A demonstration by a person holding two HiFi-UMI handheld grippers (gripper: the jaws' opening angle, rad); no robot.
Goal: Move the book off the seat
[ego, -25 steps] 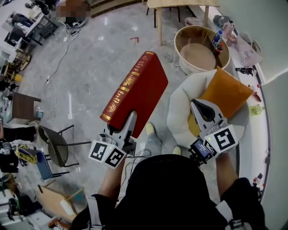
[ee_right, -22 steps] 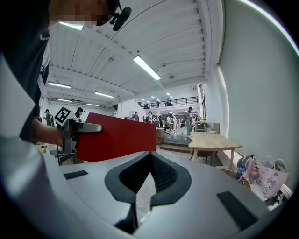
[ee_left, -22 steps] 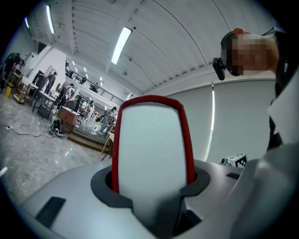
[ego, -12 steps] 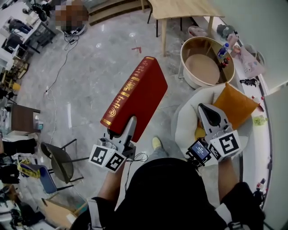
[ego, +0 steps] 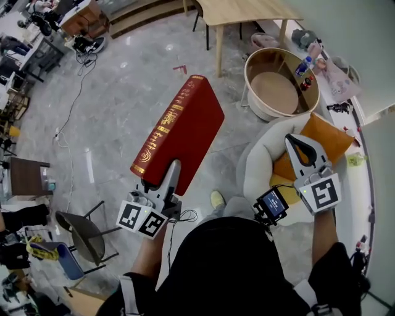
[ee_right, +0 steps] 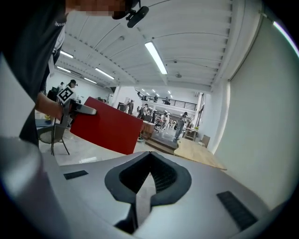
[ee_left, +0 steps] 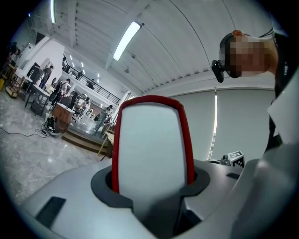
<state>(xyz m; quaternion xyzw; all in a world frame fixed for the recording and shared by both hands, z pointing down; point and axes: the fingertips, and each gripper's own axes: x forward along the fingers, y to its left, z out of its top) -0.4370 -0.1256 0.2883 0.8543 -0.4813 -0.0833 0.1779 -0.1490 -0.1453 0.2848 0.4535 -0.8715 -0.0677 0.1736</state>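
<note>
A thick red book [ego: 180, 129] with gold print on its spine hangs above the floor. My left gripper [ego: 168, 180] is shut on its near end, well left of the seat. In the left gripper view its white page edge [ee_left: 150, 140] stands upright between the jaws [ee_left: 150, 181]. The seat [ego: 262, 157] is a round white armchair with an orange cushion [ego: 324, 137]. My right gripper [ego: 301, 145] hovers over that cushion, shut with nothing in it. In the right gripper view [ee_right: 149, 158] the book [ee_right: 108, 130] shows at the left.
A round wooden tub table [ego: 281, 80] with bottles stands just beyond the seat. A wooden table [ego: 247, 11] is farther back. A dark chair [ego: 80, 225] sits at lower left. Cables [ego: 74, 105] trail over the marble floor. A white ledge [ego: 358, 142] with small items runs along the right.
The left gripper has carried the book leftward, farther from the seat. The right gripper has shifted right, from the seat's left part to over the cushion, and has rolled a little.
</note>
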